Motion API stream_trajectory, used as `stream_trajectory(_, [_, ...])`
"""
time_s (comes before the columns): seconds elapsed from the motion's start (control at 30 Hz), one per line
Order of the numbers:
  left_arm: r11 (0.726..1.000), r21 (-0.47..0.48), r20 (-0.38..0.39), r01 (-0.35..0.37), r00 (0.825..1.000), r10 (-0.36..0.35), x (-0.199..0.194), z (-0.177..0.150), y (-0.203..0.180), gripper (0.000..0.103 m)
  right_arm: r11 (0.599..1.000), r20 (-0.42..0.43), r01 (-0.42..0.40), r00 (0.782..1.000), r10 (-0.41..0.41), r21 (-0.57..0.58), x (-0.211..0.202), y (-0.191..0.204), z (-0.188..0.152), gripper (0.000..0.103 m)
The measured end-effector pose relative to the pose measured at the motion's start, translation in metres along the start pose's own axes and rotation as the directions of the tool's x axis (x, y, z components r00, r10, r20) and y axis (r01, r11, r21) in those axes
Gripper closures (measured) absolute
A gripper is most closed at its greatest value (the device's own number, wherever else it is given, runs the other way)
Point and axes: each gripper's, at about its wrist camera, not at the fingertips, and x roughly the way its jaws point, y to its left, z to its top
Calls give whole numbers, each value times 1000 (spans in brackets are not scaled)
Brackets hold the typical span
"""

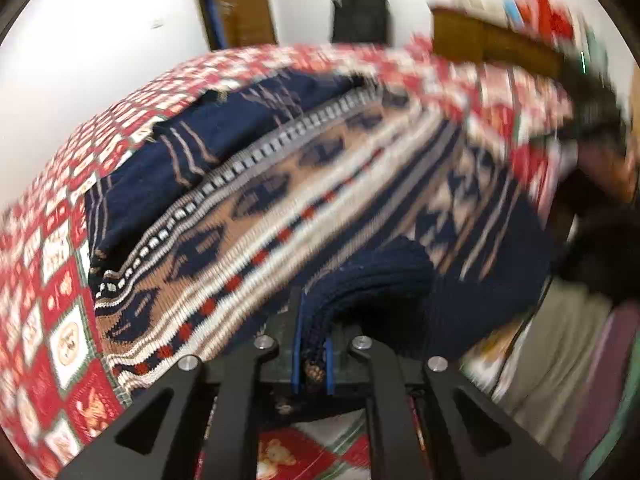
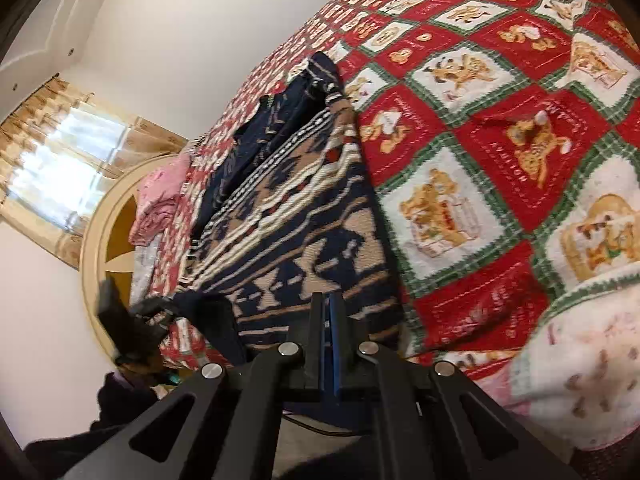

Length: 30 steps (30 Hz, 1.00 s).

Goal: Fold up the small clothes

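The left gripper (image 1: 313,364) is clenched on the navy ribbed hem of a patterned knit sweater (image 1: 280,208); the right gripper (image 2: 330,344) pinches the same near edge. Thick, soft and floppy, it lies across the quilt (image 2: 500,140).

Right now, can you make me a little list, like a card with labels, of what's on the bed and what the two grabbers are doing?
garment: navy, tan and white patterned knit sweater, lying on the bed
surface: red, white and green teddy-bear quilt
left gripper: shut on the sweater's navy ribbed edge
right gripper: shut at the sweater's near edge; a hold can't be confirmed
also on bed: pink clothes beyond the sweater
image quality: left view blurred
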Motion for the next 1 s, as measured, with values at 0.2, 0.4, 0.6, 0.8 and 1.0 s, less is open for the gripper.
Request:
stream_trajectory(0.2, [996, -75, 9, -53, 999, 53, 5, 9, 14, 94, 999, 1, -20, 1000, 19, 29, 2, -7, 1, 100])
stream_trajectory(0.4, [954, -296, 48, -47, 997, 64, 5, 26, 54, 94, 999, -2, -14, 1000, 14, 30, 4, -10, -3, 100])
stream_trajectory(0.6, [791, -601, 10, -115, 988, 151, 17, 22, 138, 94, 997, 50, -54, 997, 52, 48, -6, -17, 0, 100])
stream_trajectory(0.8, [773, -613, -74, -163, 986, 149, 52, 8, 138, 94, 988, 30, -24, 999, 29, -154, 0, 17, -1, 100])
stream_trajectory(1.0, [755, -642, -50, -136, 990, 135, 50, 5, 145, 94, 970, -14, -4, 1000, 0, -241, 19, 42, 21, 99])
